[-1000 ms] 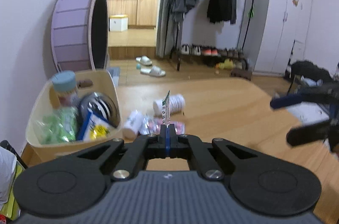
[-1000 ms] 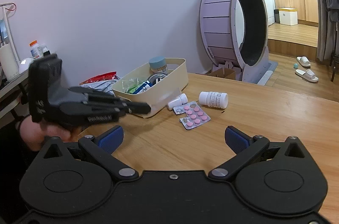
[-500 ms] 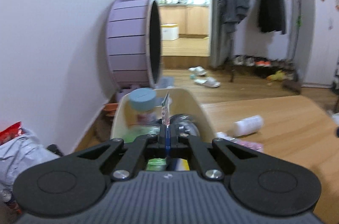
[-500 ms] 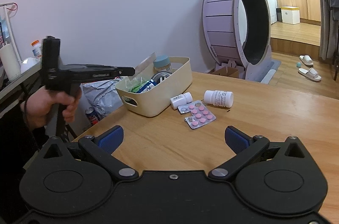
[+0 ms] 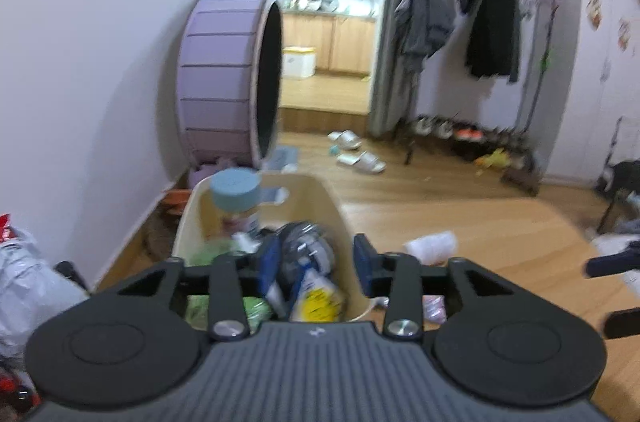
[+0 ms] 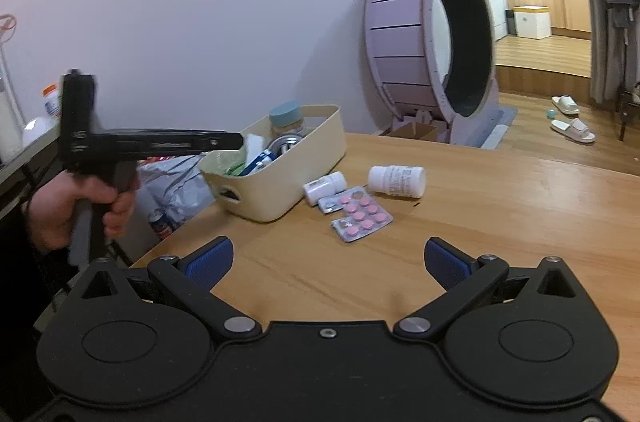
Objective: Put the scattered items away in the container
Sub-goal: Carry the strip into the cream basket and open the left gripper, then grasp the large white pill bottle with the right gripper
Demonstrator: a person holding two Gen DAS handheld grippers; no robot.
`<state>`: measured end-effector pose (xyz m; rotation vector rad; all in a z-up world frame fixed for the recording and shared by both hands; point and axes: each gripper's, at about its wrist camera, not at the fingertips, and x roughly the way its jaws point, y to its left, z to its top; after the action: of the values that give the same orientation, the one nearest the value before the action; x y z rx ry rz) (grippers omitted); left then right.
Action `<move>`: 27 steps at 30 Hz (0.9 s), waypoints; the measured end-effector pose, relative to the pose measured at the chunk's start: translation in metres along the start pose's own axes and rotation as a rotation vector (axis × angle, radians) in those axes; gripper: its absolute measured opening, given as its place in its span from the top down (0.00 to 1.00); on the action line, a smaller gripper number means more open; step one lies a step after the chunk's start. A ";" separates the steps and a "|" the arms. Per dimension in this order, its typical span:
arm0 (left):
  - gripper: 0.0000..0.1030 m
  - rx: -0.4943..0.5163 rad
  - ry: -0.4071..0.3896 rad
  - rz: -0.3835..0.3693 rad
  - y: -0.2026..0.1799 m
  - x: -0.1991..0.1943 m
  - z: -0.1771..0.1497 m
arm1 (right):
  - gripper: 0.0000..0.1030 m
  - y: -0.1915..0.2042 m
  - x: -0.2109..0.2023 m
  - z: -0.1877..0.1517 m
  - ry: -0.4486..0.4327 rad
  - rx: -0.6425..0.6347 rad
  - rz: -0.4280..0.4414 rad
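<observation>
Where jaws gape, container (image 5: 320,198) beneath.

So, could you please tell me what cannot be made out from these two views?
- Container floor: both views, hidden under its contents.
- White bottle label: right wrist view, print too small; left wrist view, blurred.
- Second blister pack: partly covered by the pink pack.
- Left gripper: whether anything just dropped, motion blur.

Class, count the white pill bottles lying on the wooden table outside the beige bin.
2: a small bottle lies against the bin's side; a larger bottle lies further right. Others may be hidden inside the bin.
</observation>
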<state>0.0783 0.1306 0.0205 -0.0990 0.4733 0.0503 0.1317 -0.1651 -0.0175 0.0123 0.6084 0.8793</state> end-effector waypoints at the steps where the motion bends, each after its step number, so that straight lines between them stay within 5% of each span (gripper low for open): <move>1: 0.57 -0.009 -0.011 -0.022 -0.001 -0.002 0.002 | 0.00 -0.001 0.002 0.002 -0.005 -0.002 -0.014; 7: 0.50 -0.005 0.001 -0.163 -0.006 -0.004 0.006 | 0.00 -0.012 0.019 0.015 -0.013 -0.054 -0.077; 20: 0.48 -0.015 0.066 -0.220 0.007 -0.002 0.007 | 0.01 -0.006 0.103 0.063 0.142 -0.446 -0.046; 27: 0.48 -0.026 0.063 -0.229 0.011 -0.002 0.007 | 0.13 -0.007 0.139 0.063 0.230 -0.572 -0.024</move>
<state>0.0788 0.1419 0.0267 -0.1798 0.5222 -0.1712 0.2350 -0.0546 -0.0354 -0.6183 0.5499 1.0135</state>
